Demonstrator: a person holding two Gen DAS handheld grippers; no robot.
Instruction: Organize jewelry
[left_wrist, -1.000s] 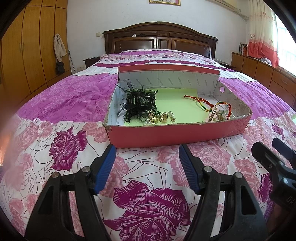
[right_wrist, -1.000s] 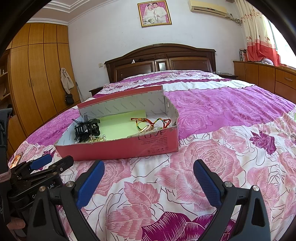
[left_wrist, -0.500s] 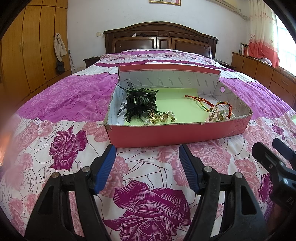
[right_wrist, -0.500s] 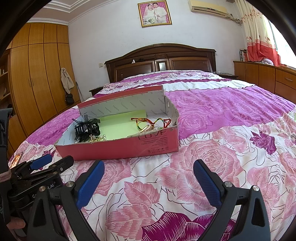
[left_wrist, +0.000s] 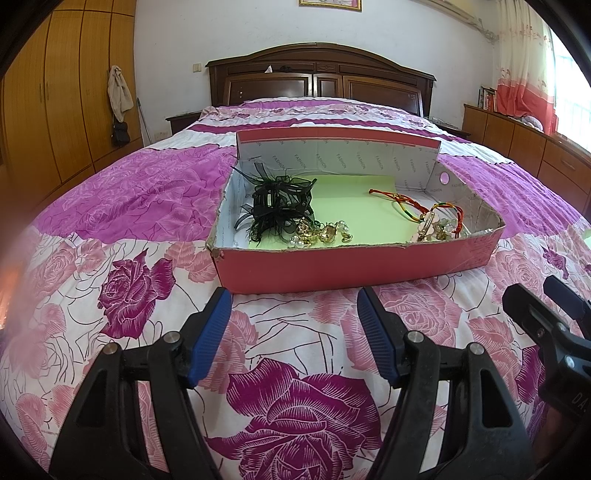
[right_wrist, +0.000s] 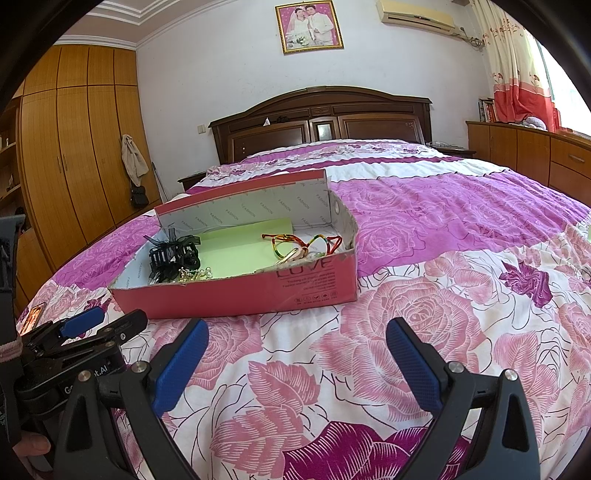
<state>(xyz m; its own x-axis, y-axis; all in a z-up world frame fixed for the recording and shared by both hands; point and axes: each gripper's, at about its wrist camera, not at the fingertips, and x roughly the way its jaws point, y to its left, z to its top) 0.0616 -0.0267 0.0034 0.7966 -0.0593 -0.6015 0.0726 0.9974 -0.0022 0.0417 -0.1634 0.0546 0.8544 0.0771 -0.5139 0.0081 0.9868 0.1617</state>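
Short of the box's (left_wrist: 354, 267) near wall, over bare bedspread (left_wrist: 110, 229), both tools — left (left_wrist: 294, 308), right (right_wrist: 297, 341) — gape empty.

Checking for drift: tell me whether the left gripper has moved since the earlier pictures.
No. In its own view the left gripper sits just short of the red box's near wall, jaws open, exactly as before.

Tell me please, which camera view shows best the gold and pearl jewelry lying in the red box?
The left wrist view. It looks into the red box from the front, so the gold and pearl jewelry lies fully visible beside the black hair clip. In the right wrist view the jewelry is small, partly hidden behind the box's front wall.
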